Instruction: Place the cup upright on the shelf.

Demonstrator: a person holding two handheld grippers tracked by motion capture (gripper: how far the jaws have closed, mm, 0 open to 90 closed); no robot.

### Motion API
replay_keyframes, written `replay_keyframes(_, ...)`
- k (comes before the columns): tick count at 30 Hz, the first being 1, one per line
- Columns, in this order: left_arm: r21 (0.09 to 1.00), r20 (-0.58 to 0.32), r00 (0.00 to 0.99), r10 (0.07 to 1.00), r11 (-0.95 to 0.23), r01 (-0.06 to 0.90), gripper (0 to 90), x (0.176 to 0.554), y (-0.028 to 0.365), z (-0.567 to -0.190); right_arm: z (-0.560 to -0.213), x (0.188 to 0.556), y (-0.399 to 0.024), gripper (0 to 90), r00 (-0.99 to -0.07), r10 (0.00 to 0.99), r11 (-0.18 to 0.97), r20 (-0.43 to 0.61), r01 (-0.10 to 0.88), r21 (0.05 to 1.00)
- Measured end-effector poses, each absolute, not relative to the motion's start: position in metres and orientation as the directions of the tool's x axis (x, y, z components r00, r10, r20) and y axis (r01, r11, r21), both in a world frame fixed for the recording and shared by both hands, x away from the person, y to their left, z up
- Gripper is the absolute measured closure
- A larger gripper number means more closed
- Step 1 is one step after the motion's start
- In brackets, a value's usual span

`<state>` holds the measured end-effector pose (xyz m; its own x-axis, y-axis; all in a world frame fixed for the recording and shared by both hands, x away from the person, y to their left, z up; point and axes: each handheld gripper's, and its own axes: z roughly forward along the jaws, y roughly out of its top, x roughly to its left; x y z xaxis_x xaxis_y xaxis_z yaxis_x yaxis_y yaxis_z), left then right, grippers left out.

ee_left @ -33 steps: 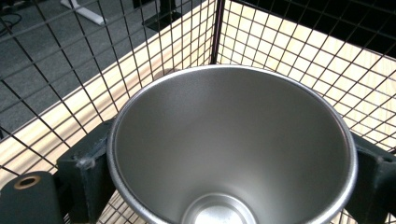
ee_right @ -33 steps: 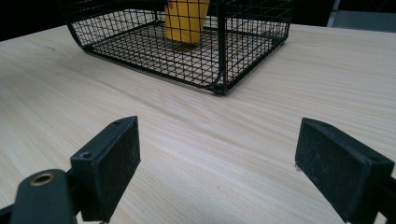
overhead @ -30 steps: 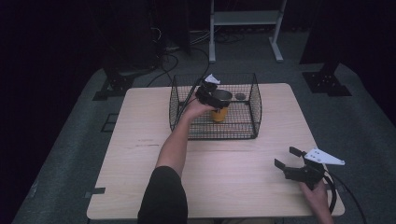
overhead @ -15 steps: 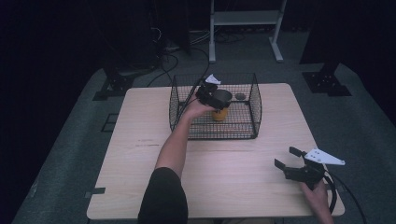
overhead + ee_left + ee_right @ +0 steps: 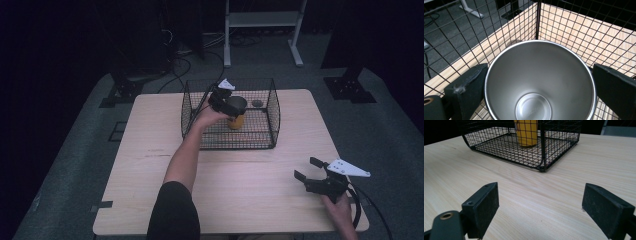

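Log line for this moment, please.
left gripper: shut on yellow steel cup, inside wire basket | right gripper: open, above table

Black grippers, flat fingers (image 5: 483, 207), grey three-cornered plate (image 5: 349, 168).

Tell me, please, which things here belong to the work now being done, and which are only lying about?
In the work:
- left tongs, closed around the cup
- yellow steel cup, empty inside, held in the basket
- wire basket on the table

Lying about:
- small dark round thing on the basket floor
- right tongs, open, holding nothing, at the table's near edge
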<state>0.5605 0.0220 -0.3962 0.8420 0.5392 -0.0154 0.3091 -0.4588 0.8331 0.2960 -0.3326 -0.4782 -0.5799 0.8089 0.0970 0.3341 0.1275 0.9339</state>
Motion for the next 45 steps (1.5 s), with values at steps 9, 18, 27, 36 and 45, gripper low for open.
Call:
replay_keyframes(9,0.845,-0.007,0.838,0.546,-0.445,0.297,0.6,0.556,0.024,-0.389,-0.478,0.296,-0.333,13.0,-0.576,0.811,0.119,0.102,0.334,0.935)
replay_keyframes(18,0.861,0.02,0.837,0.547,-0.434,0.264,0.6,0.548,0.033,-0.371,-0.478,0.295,-0.334,13.0,-0.566,0.818,0.111,0.103,0.331,0.937)
replay_keyframes(27,0.87,0.058,0.828,0.557,-0.434,0.232,0.6,0.536,0.048,-0.357,-0.478,0.294,-0.333,13.0,-0.565,0.82,0.117,0.096,0.33,0.937)
replay_keyframes(36,0.878,0.036,0.824,0.565,-0.412,0.245,0.6,0.521,0.064,-0.354,-0.478,0.293,-0.333,13.0,-0.564,0.821,0.123,0.087,0.324,0.938)
replay_keyframes(45,0.887,0.047,0.832,0.553,-0.406,0.22,0.6,0.503,0.072,-0.348,-0.478,0.293,-0.332,13.0,-0.565,0.821,0.127,0.084,0.324,0.937)
